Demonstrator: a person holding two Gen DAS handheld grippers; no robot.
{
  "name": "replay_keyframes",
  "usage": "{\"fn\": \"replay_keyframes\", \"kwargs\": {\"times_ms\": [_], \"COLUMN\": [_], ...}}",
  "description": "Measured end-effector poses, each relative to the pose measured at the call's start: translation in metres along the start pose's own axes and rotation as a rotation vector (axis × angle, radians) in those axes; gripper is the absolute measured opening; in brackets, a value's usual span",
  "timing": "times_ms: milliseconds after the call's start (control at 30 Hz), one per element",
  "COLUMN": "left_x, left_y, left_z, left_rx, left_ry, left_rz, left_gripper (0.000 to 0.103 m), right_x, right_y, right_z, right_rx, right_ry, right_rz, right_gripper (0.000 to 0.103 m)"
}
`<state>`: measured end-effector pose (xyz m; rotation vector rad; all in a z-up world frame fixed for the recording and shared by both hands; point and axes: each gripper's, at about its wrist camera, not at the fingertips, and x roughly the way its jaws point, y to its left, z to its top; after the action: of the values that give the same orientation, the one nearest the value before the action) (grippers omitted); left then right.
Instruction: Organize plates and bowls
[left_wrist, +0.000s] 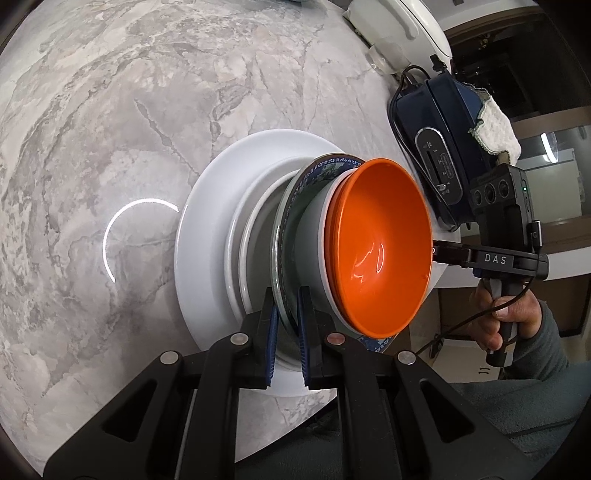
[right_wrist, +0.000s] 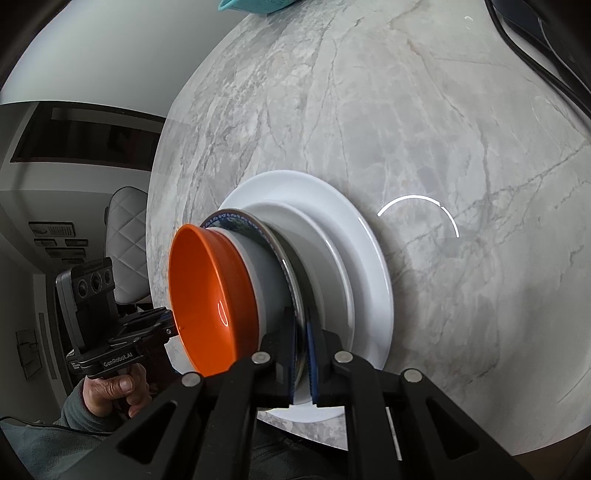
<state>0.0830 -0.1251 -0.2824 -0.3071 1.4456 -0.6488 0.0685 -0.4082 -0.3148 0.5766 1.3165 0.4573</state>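
A stack stands on the marble table: a large white plate (left_wrist: 207, 206) at the bottom, a smaller white plate (left_wrist: 258, 192), a blue-patterned glass plate (left_wrist: 332, 164), a grey bowl (left_wrist: 314, 236) and an orange bowl (left_wrist: 380, 240) on top. My left gripper (left_wrist: 286, 328) is shut on the rim of the patterned plate, one finger each side. My right gripper (right_wrist: 302, 354) grips the same plate's rim (right_wrist: 236, 218) from the opposite side. The orange bowl (right_wrist: 207, 295) and large white plate (right_wrist: 354, 236) also show in the right wrist view. Whether the plate is lifted off the white plates I cannot tell.
A dark blue appliance (left_wrist: 439, 136) with a black cable lies on the table beyond the stack, with a white cloth (left_wrist: 498, 129) and a white appliance (left_wrist: 399, 33) near it. A teal object (right_wrist: 255, 5) sits at the far edge. The table edge (right_wrist: 155, 206) runs close to the stack.
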Motion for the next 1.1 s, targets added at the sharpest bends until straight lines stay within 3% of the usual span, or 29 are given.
{"fn": "replay_keyframes", "kwargs": {"times_ms": [200, 267, 300, 333, 400, 467, 500, 633, 800, 867, 933, 1000, 1100], "left_x": [-0.008, -0.017, -0.023, -0.029, -0.046, -0.062, -0.068, -0.092, -0.128, -0.144, -0.156, -0.164, -0.173], "left_y": [-0.002, -0.006, -0.009, -0.010, -0.011, -0.016, -0.021, -0.044, -0.091, -0.106, -0.111, -0.112, -0.110], "left_z": [-0.007, -0.011, -0.013, -0.016, -0.023, -0.033, -0.038, -0.053, -0.056, -0.056, -0.055, -0.056, -0.071], "left_rx": [-0.031, -0.024, -0.019, -0.018, -0.035, -0.046, -0.048, -0.041, 0.035, 0.013, -0.068, -0.098, -0.121], "left_ry": [-0.048, -0.073, -0.087, -0.107, -0.162, -0.215, -0.236, -0.324, -0.444, -0.487, -0.483, -0.472, -0.496], "left_rz": [0.039, 0.087, 0.124, 0.143, 0.118, 0.145, 0.163, 0.311, 0.506, 0.605, 0.698, 0.712, 0.618], "left_gripper": [0.020, 0.036, 0.059, 0.074, 0.084, 0.095, 0.100, 0.102, 0.102, 0.102, 0.102, 0.102, 0.102], "right_x": [0.001, -0.001, -0.003, -0.006, -0.014, -0.025, -0.030, -0.052, -0.080, -0.090, -0.099, -0.106, -0.113], "right_y": [0.000, 0.002, 0.002, 0.002, -0.002, -0.006, -0.008, -0.008, 0.017, 0.032, 0.048, 0.066, 0.094], "right_z": [0.001, 0.000, -0.001, -0.002, -0.004, -0.006, -0.006, -0.006, -0.006, -0.009, -0.015, -0.023, -0.041], "right_rx": [-0.017, -0.023, -0.029, -0.032, -0.023, -0.012, -0.009, -0.026, -0.106, -0.136, -0.163, -0.189, -0.238], "right_ry": [-0.003, -0.010, -0.015, -0.020, -0.037, -0.063, -0.077, -0.127, -0.212, -0.262, -0.311, -0.360, -0.421], "right_rz": [-0.006, -0.015, -0.024, -0.034, -0.043, -0.024, -0.028, -0.071, -0.142, -0.172, -0.179, -0.191, -0.219], "right_gripper": [0.010, 0.015, 0.017, 0.023, 0.037, 0.060, 0.063, 0.087, 0.095, 0.101, 0.103, 0.103, 0.103]}}
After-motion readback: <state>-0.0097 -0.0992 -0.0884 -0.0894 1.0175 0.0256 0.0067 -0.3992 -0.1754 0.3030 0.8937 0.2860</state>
